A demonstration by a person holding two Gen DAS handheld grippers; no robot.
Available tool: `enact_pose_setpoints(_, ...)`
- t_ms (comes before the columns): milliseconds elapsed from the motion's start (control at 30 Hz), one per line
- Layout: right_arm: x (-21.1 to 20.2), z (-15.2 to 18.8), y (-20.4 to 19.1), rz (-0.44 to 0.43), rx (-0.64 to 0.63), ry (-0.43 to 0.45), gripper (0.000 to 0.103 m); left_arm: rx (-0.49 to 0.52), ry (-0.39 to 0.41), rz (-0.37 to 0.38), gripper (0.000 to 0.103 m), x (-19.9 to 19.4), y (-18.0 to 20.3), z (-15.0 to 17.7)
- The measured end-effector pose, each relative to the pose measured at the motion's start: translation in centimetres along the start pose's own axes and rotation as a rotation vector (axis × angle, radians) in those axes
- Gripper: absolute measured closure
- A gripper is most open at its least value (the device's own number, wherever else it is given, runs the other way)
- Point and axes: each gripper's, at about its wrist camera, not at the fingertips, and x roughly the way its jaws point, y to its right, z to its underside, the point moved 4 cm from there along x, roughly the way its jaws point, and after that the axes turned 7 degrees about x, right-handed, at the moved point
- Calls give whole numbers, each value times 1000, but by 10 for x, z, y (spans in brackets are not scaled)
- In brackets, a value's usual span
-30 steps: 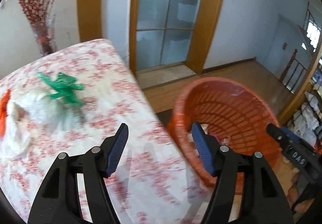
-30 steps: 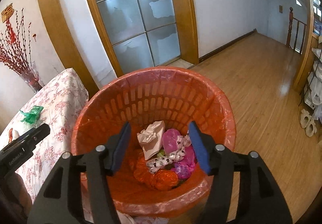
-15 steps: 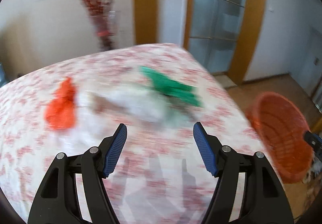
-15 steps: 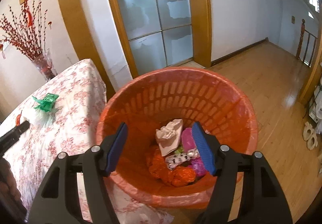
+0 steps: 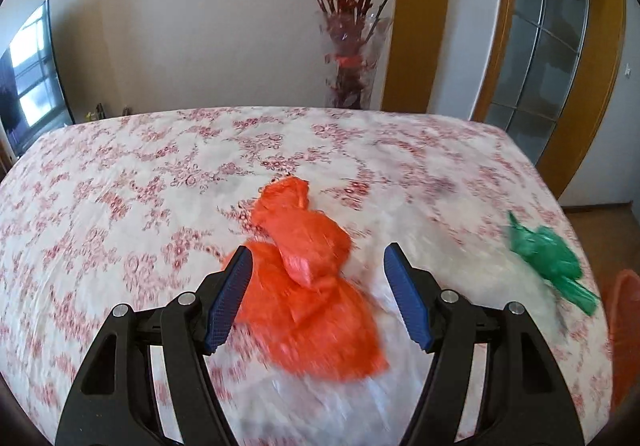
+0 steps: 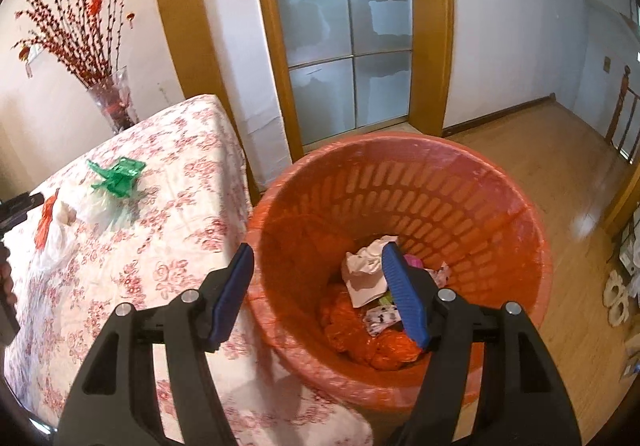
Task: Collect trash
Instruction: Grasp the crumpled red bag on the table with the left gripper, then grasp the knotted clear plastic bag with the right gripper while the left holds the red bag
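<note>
A crumpled orange plastic bag [image 5: 312, 286] lies on the floral-covered table [image 5: 120, 185]. My left gripper [image 5: 317, 250] hangs open just above it, one blue pad on either side, neither pressing. To its right lie a blurred white bag [image 5: 460, 258] and a green bag [image 5: 548, 258]. In the right wrist view my right gripper [image 6: 318, 246] is open and holds nothing. It sits over the near rim of the orange trash basket [image 6: 400, 173], which holds crumpled paper [image 6: 366, 266] and wrappers. The green bag [image 6: 118, 173] and the orange bag [image 6: 46, 215] show on the table to the left.
A glass vase of red branches [image 5: 352, 57] stands behind the table's far edge, and a dark screen [image 5: 28, 73] is at far left. The basket stands on the wooden floor [image 6: 560, 165] against the table's corner. A glass-panelled door [image 6: 344, 37] is behind it.
My left gripper has swung left, away from the basket and across the table, and now sits over the orange bag. My right gripper has drifted slightly left over the basket's near rim.
</note>
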Motion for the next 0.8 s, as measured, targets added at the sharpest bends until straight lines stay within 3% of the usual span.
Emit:
enact_pose_setpoints(200, 1, -1, -16, -11, -34, -4, 38, -28, -78, -5, 41, 30, -14, 8)
enact_pose_setpoints(333, 0, -1, -26, -22, -56, -3, 38, -72, -102, 22, 66, 37, -22, 11)
enact_pose_setpoints(400, -1, -1, -33, -31, -69, -5, 38, -74, -95, 22, 70, 35, -24, 12)
enact_pose_setpoints(600, -5, -2, -63, -87, -118, -9, 38, -85, -71, 7, 72, 22, -41, 16)
enact_pose_setpoints(800, -3, 4, -122, -181, -199, -34, 38, -89, -41, -10, 72, -1, -70, 27)
